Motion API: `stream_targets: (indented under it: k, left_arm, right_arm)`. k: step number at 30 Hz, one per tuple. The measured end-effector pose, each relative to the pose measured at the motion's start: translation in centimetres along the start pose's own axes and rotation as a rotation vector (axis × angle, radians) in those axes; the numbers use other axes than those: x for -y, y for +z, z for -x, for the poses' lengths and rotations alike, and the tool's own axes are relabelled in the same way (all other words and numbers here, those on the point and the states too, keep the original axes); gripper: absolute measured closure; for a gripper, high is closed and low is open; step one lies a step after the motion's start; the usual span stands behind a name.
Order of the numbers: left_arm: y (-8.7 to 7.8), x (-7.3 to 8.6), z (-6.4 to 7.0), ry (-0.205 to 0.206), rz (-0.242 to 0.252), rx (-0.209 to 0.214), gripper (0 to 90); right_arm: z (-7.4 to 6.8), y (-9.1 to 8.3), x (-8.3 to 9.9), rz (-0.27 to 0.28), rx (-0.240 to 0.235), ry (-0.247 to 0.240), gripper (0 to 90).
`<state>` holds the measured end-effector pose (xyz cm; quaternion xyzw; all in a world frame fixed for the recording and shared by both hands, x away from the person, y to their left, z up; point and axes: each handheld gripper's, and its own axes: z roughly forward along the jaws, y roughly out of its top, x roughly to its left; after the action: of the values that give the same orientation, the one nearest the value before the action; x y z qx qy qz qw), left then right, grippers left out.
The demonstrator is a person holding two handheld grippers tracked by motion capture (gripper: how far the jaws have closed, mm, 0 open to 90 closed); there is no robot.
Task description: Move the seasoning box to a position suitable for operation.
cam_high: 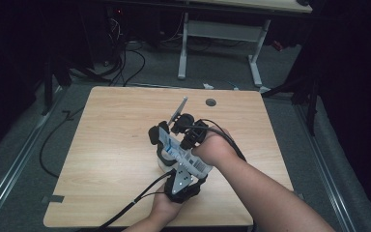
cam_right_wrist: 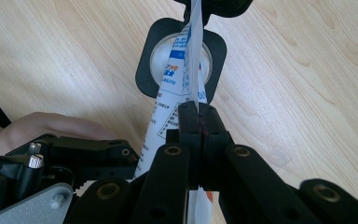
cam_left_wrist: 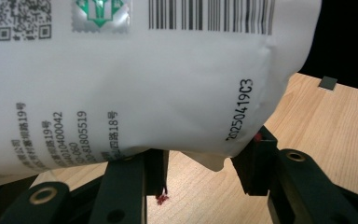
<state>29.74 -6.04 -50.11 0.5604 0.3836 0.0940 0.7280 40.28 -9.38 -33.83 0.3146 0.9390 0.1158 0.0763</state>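
A white printed pouch (cam_high: 189, 159) with a barcode is held over the middle of the table. My right gripper (cam_right_wrist: 199, 114) is shut on the pouch (cam_right_wrist: 177, 79), which shows edge-on and points down into a round white container (cam_right_wrist: 161, 53) in a black square holder. In the high view the container (cam_high: 163, 163) sits under both grippers. My left gripper (cam_left_wrist: 205, 172) has its jaws apart with bare wood between them. The pouch's flat face (cam_left_wrist: 144, 84) hangs just above and in front of its tips. My right gripper (cam_high: 172, 138) and left gripper (cam_high: 175, 163) are close together.
The wooden table (cam_high: 116, 145) has a round hole (cam_high: 210, 102) near its far edge and a grey tape patch (cam_left_wrist: 327, 83) at one edge. A hand (cam_right_wrist: 42, 128) lies beside the pouch. White desk legs (cam_high: 182, 48) and cables are on the floor behind.
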Motion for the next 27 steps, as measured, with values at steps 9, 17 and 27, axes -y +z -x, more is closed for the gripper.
stream_targets:
  k: [9, 17, 27]
  left_arm:
    - [0.07, -0.34, 0.11, 0.011, 0.001, 0.002, 60.9]
    - [0.22, -0.38, 0.22, 0.012, 0.002, 0.004, 60.9]
    - [0.26, -0.47, 0.13, 0.010, 0.005, 0.001, 61.0]
  right_arm:
    - [0.05, -0.23, -0.08, 0.007, 0.003, 0.002, 90.0]
    - [0.25, -0.40, -0.05, 0.004, -0.003, 0.007, 90.0]
    - [0.24, -0.42, -0.17, 0.010, 0.000, 0.001, 90.0]
